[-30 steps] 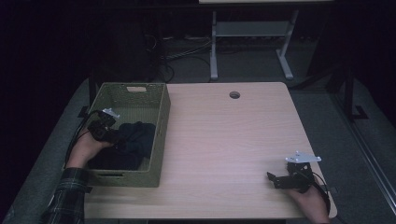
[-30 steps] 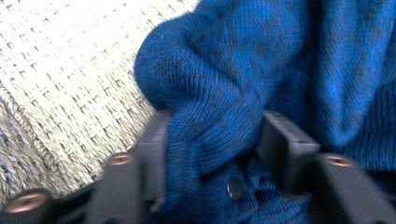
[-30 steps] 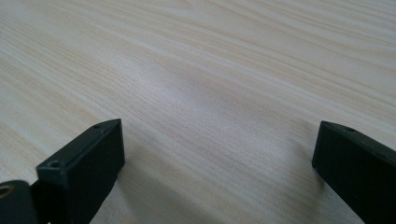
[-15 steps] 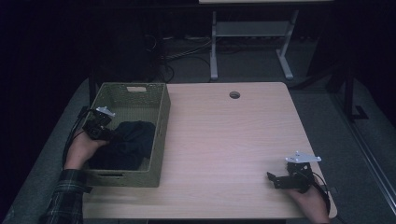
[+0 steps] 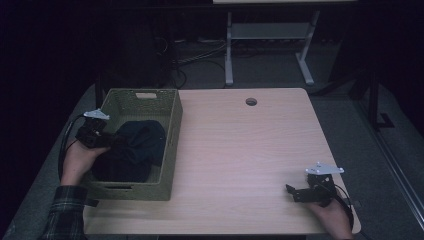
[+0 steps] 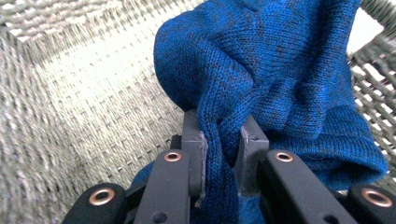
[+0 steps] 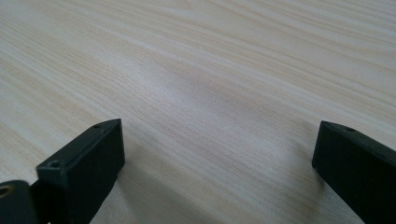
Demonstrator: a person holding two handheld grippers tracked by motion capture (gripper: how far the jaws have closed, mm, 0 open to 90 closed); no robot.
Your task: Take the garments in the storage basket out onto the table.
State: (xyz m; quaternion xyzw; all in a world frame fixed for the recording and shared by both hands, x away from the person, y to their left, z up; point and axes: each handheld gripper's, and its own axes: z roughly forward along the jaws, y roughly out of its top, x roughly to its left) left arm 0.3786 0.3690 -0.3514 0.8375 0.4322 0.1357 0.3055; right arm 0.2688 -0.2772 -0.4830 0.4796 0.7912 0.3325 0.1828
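L gripper [image 6: 223, 154] jaws just closed on a fold of the blue knit [image 6: 280, 70], now pinched and lifted a bit since before, still over the basket [image 5: 172, 145]. We read grasp done, pull-out next. R gripper [image 7: 217, 154] wide open, empty, on table [image 7: 210, 70].

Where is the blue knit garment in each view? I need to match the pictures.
High view: the blue knit garment lies bunched in the woven basket at the table's left, the left tool at its left edge.
Left gripper view: it fills the centre and right, a fold pinched between the tool's pads.
Right gripper view: not in it; bare wooden table.
Shared landmark: the basket's woven wall.
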